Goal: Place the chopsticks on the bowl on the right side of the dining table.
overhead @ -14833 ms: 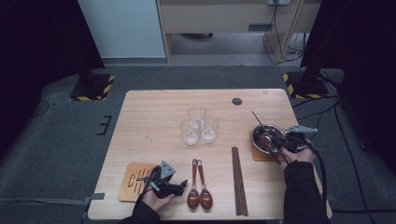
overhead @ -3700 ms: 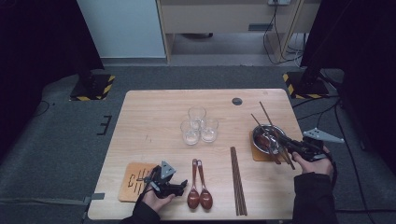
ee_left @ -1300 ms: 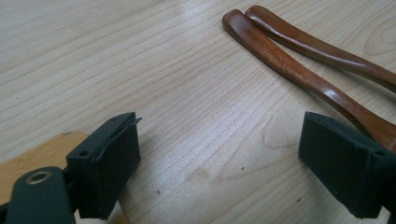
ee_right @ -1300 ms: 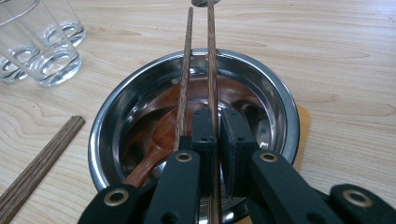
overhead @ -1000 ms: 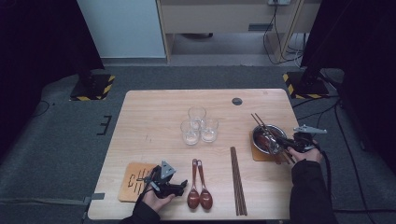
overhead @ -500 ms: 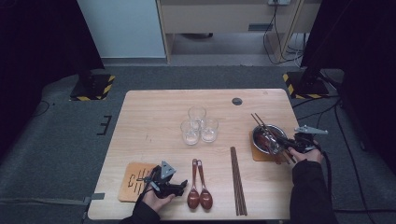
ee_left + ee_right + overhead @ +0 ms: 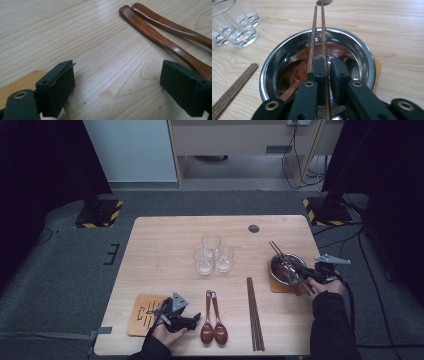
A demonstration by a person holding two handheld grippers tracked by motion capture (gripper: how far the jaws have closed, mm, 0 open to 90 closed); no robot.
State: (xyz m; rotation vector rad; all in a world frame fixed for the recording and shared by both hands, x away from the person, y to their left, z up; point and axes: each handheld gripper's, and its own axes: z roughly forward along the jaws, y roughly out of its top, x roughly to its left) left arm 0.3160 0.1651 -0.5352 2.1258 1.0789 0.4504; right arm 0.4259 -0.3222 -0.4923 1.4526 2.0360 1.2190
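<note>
Now the right gripper point(image 7: 325, 72), jaws nearly together, pinches a chopstick pair point(image 7: 318, 35) lying across the steel bowl point(image 7: 362, 52); next it must let go cleanly. The left gripper point(image 7: 120, 87) rests open beside two spoons point(image 7: 160, 32)

Three glasses point(image 7: 212, 254), two spoons point(image 7: 213, 322)

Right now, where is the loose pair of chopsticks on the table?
In the high view, the loose chopsticks lie lengthwise at the table's near edge, between the two wooden spoons and the steel bowl.
</note>
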